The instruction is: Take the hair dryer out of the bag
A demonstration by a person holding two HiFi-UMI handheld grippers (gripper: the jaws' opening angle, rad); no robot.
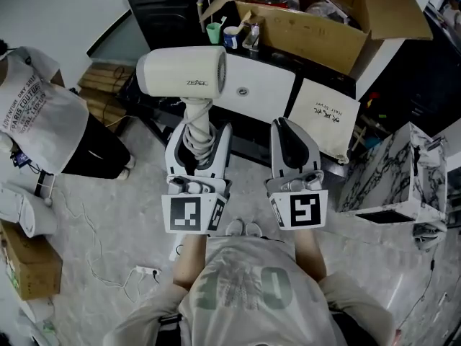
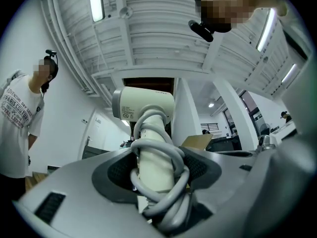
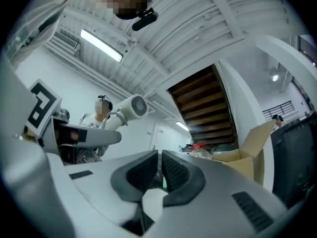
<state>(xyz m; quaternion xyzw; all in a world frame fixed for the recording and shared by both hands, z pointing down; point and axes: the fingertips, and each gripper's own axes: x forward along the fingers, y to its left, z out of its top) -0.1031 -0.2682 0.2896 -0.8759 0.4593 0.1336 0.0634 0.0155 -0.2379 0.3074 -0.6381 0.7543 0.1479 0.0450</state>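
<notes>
L gripper clamped on hair dryer handle, cord wound round. Likely rigid, top-heavy, slick plastic: handle best hold. R gripper closed, empty; bag at 2 o'clock.

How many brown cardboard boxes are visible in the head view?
2. An open box is at the top, right of centre; a smaller one is on the floor at the lower left edge. Others may be hidden.
</notes>
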